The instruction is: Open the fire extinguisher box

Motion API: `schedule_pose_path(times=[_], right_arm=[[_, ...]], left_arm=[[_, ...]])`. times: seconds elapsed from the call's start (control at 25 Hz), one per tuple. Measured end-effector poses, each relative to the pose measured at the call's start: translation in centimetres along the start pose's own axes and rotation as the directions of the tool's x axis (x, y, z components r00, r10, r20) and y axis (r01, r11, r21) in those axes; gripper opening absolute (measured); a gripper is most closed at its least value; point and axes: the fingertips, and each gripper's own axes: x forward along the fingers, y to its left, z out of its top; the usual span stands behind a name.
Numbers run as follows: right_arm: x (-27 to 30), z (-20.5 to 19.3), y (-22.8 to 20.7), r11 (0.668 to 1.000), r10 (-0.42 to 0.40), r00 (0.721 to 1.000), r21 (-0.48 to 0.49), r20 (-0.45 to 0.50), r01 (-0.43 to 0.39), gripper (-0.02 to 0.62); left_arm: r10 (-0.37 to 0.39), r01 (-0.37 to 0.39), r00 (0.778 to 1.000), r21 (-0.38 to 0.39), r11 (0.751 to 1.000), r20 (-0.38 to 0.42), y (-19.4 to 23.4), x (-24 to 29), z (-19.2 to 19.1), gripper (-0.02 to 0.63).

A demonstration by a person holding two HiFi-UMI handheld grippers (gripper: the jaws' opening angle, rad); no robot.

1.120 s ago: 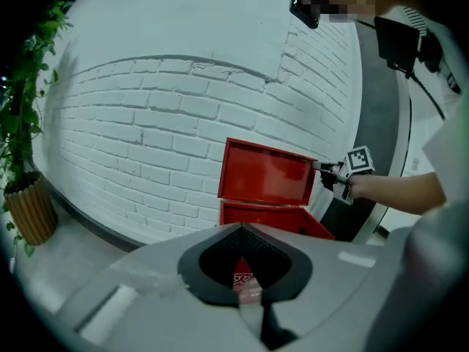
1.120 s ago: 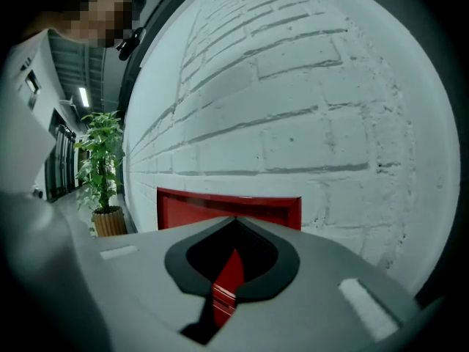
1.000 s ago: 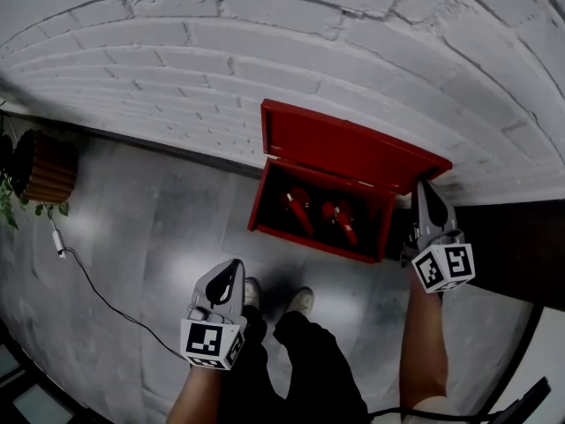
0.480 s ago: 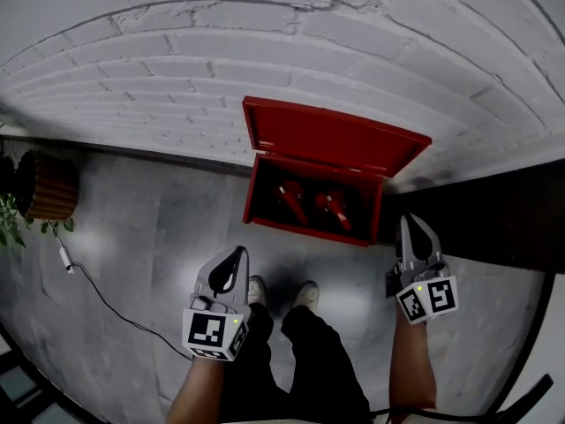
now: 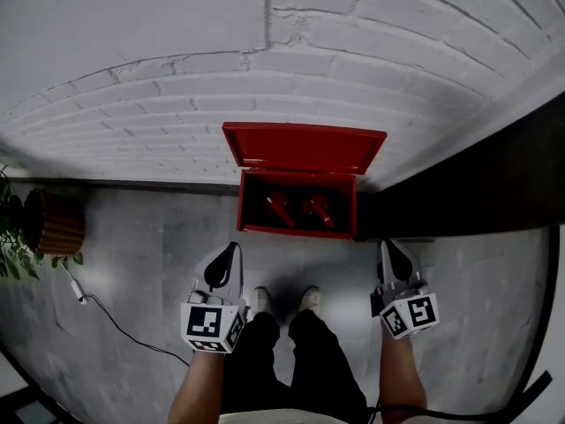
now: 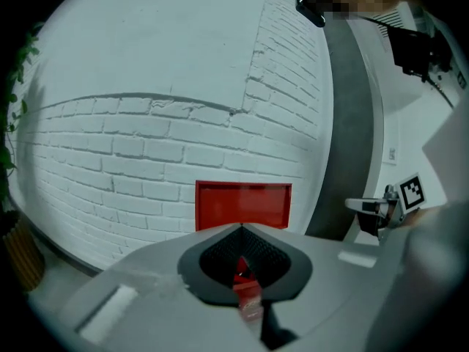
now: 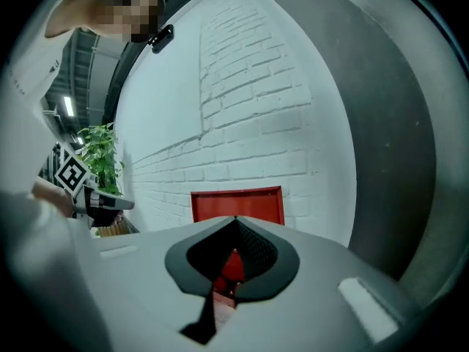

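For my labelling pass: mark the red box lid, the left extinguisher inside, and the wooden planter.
red box lid (image 5: 305, 148), head view, middle of the raised lid's inner face.
left extinguisher (image 5: 279, 207), head view, its red body.
wooden planter (image 5: 55, 223), head view, its slatted side.

red fire extinguisher box (image 5: 305, 148), white brick wall (image 5: 159, 95), grey floor (image 5: 150, 237); grey left tool (image 5: 234, 249) and right tool (image 5: 388, 246), black-and-white square markers (image 5: 212, 323).
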Motion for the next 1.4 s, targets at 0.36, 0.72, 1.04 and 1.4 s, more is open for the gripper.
schedule_pose_path(times=[0.36, 0.72, 1.04, 1.4], right_arm=[[-2.7, 8.8, 2.5, 0.999, -0.003, 1.000, -0.035, -0.027, 0.002, 0.002], [-5.4, 17.5, 5.7, 0.997, 0.033, 0.998, -0.076, 0.054, -0.029, 0.002], [-5.9, 20.3, 6.1, 0.996, 0.043, 0.996, -0.083, 0.084, -0.036, 0.002], [-5.7, 21.7, 5.5, 0.996, 0.045, 0.993, -0.085, 0.105, -0.036, 0.002]], left_arm=[[0.020, -0.020, 0.999, -0.001, 1.000, -0.036, -0.7, -4.0, 8.7, 0.003], [0.003, -0.003, 1.000, 0.020, 1.000, 0.026, -2.9, -7.9, 15.7, 0.003], [-0.014, 0.009, 0.997, 0.065, 0.998, 0.076, -4.3, -8.6, 18.8, 0.003], [-0.035, 0.028, 0.996, 0.086, 0.996, 0.084, -5.4, -7.9, 20.0, 0.003]])
